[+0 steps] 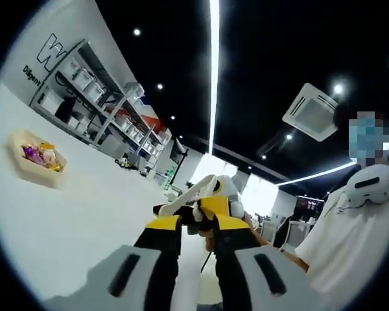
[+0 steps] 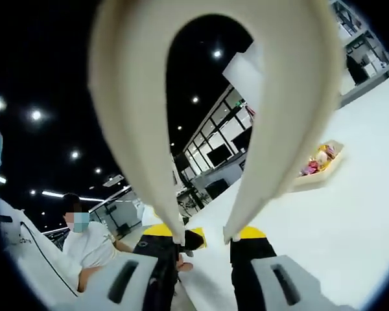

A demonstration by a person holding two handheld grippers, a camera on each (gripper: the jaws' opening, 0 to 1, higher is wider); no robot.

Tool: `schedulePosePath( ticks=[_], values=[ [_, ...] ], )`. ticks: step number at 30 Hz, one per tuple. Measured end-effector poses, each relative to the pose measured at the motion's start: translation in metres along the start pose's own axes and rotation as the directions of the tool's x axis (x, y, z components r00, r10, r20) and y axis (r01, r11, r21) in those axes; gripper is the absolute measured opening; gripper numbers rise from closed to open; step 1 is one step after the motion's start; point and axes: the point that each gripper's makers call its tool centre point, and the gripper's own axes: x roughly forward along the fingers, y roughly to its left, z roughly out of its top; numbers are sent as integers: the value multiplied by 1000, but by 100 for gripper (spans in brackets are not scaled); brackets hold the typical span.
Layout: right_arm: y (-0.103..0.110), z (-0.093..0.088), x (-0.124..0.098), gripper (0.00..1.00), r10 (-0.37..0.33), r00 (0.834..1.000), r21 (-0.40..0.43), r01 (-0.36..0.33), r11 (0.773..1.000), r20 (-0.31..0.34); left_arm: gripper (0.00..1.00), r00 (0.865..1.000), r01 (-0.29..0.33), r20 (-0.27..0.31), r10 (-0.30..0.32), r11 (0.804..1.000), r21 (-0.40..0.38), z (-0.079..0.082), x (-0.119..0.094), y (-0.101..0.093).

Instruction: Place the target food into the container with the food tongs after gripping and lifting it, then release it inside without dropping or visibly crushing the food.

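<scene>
Cream food tongs (image 2: 136,97) arch over the right gripper view, their two arms running down to my right gripper (image 2: 204,237), which is shut on them. A shallow beige container (image 2: 324,170) with colourful wrapped food (image 2: 316,160) sits far off on the white table (image 2: 350,220). In the left gripper view the same container (image 1: 27,170) with the food (image 1: 40,155) lies at the left. My left gripper (image 1: 198,223) stands open, its yellow tips apart. Just beyond it is the right gripper (image 1: 215,206) carrying the tongs (image 1: 185,198).
The white table (image 1: 84,214) stretches wide around the container. Shelving with bins (image 1: 91,84) lines the far wall. A person in a white shirt (image 1: 350,227) stands close at the right, seen again as the person (image 2: 91,243) at lower left.
</scene>
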Motion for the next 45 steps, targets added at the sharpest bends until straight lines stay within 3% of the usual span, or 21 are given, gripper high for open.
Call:
schedulePosePath(
  ticks=[7, 9, 10, 11, 14, 22, 31, 35, 39, 45],
  values=[
    [6, -1, 3, 25, 21, 1000, 25, -21, 999, -1, 5, 999, 31, 11, -31, 1000, -5, 3, -1, -6],
    [7, -1, 4, 25, 25, 1000, 35, -25, 999, 0, 4, 999, 46, 17, -46, 999, 27, 4, -1, -9],
    [7, -1, 4, 26, 27, 1000, 32, -27, 999, -1, 3, 998, 53, 14, -55, 992, 112, 4, -1, -10],
    [6, -1, 4, 26, 28, 1000, 28, -28, 999, -3, 3, 998, 51, 16, -54, 989, 139, 4, -2, -10],
    [8, -4, 4, 27, 28, 999, -8, -28, 1000, -19, 3, 998, 58, -2, -58, 994, 90, 2, -4, -11],
    [5, 1, 5, 33, 11, 1000, -52, -11, 999, 9, 2, 998, 55, -4, -55, 992, 116, 5, -7, -12],
    [3, 8, 0, 31, 14, 999, -35, -13, 999, 34, 2, 999, 41, 2, -42, 992, 121, 7, -9, -8],
    [-10, 21, -9, 31, -25, 995, -11, 27, 1000, 95, 2, 999, 33, 1, -33, 992, 119, 7, -15, -5],
    [-10, 19, -13, 27, -8, 996, 20, 6, 1000, 84, 2, 1000, 21, -3, -21, 993, 115, 4, -17, 0],
    [-19, 17, -18, 27, -32, 996, 20, 31, 999, 80, 2, 1000, -6, -22, 9, 992, 128, 0, -21, 6]
  ],
)
